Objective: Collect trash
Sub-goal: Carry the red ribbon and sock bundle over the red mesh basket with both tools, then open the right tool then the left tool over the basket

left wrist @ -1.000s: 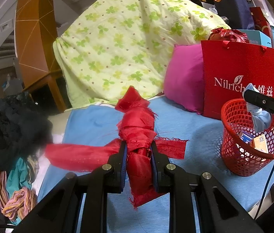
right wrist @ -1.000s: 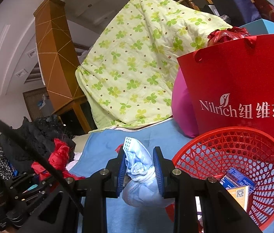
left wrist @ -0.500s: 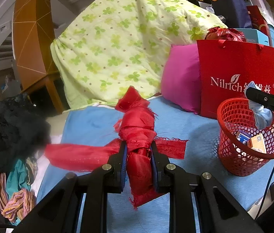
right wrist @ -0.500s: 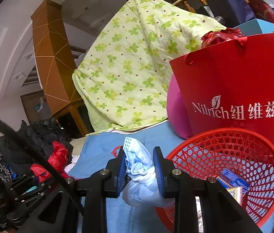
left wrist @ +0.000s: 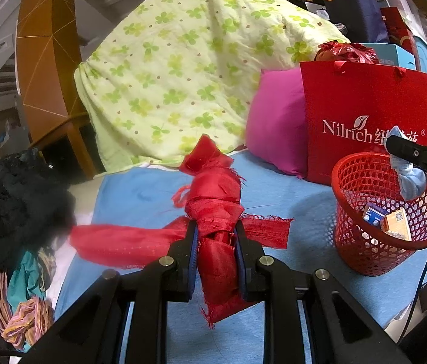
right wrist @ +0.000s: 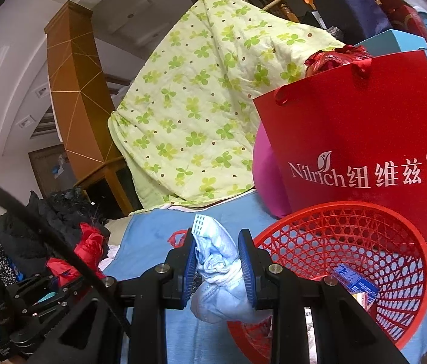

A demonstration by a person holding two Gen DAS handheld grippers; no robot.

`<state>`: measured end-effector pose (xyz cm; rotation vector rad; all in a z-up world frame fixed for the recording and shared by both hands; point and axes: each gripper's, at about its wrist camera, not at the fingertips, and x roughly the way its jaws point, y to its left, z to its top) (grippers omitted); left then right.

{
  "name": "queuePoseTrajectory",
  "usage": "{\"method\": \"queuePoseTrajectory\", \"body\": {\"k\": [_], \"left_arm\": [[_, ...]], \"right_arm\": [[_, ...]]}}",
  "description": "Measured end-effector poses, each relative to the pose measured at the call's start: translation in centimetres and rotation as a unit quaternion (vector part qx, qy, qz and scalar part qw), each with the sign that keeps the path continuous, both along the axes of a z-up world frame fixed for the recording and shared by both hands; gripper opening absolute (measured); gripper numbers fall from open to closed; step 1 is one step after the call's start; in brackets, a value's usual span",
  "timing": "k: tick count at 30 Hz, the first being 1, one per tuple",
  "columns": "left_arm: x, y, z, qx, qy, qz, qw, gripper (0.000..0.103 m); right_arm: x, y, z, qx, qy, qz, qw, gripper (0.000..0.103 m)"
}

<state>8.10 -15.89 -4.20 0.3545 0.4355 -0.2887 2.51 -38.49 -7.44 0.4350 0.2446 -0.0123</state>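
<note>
My left gripper (left wrist: 215, 236) is shut on a crumpled red cloth strip (left wrist: 213, 206) and holds it above the blue sheet (left wrist: 140, 191). My right gripper (right wrist: 217, 248) is shut on a light blue cloth wad (right wrist: 218, 261), held at the left rim of the red mesh basket (right wrist: 334, 239). In the left wrist view the right gripper (left wrist: 410, 154) and the blue wad (left wrist: 410, 179) hang over the basket (left wrist: 374, 242), which holds small cartons (left wrist: 395, 224).
A red Nilrich paper bag (left wrist: 368, 115) and a pink pillow (left wrist: 277, 127) stand behind the basket. A green clover quilt (left wrist: 177, 69) is piled at the back. Dark clothes (left wrist: 13, 194) lie at the left. A wooden post (left wrist: 43, 60) rises behind.
The right gripper with the blue wad has shifted slightly right, closer over the basket rim. The left gripper still holds the red cloth and has turned a little.
</note>
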Motion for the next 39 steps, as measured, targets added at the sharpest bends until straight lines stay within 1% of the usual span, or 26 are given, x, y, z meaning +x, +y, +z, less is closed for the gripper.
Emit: {"method": "queuePoseTrajectory", "body": {"k": [15,21,24,25,33,39], "left_arm": [[-0.7,-1.3,0.8,-0.01,0.002,-0.025,0.9996,0.023],[-0.9,-2.3,1.8,-0.03,0.011,-0.051,0.9982,0.023],[-1.2,-3.3,2.3,-0.035,0.007,-0.066,0.9972,0.023],[-1.4,-3.7,2.5,-0.042,0.002,-0.067,0.9969,0.023],[-2.5,-6.9,3.2,-0.057,0.012,-0.125,0.9905,0.023],[-3.1,-9.7,2.9,-0.067,0.031,-0.182,0.9806,0.023]], "right_arm": [[-1.0,-1.5,0.0,0.011,-0.004,-0.019,1.0,0.029],[-1.6,-2.4,0.0,0.018,-0.009,-0.031,0.999,0.029],[-2.0,-3.2,0.0,0.026,-0.011,-0.039,0.999,0.029],[-2.1,-3.4,0.0,0.029,-0.013,-0.042,0.999,0.029],[-3.1,-5.1,-0.1,0.048,-0.02,-0.056,0.997,0.029],[-3.8,-6.4,-0.4,0.064,-0.021,-0.065,0.996,0.029]]}}
